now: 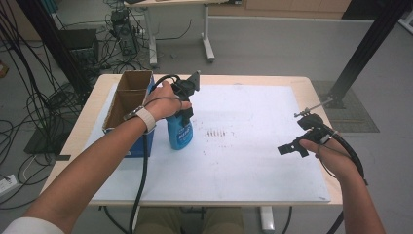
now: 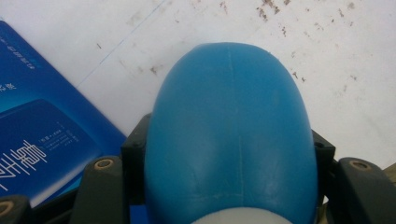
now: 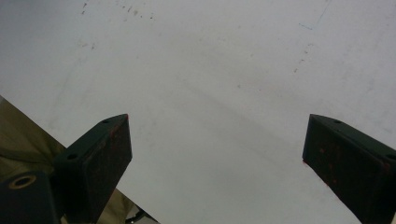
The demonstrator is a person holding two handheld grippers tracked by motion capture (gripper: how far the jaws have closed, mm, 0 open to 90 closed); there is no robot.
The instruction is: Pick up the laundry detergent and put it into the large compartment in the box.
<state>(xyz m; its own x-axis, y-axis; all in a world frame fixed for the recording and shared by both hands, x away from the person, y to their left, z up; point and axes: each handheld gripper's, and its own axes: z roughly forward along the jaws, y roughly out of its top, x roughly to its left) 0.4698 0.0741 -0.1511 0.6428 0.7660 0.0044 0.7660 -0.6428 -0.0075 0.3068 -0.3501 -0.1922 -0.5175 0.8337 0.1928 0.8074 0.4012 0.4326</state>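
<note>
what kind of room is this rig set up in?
Most likely a lab or workshop used for recording, not a home. Bundles of loose cables trail over the grey floor, a black metal frame post stands beside the table, and a second workbench stands behind it.

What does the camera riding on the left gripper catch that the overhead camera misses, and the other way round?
Left gripper view alone: the black jaws pressed against both sides of the blue bottle, and white print on the blue box up close.
High view alone: the cardboard box open at the top, the right gripper and both forearms.
Shared: the bottle, the box and the stained white sheet.
</note>
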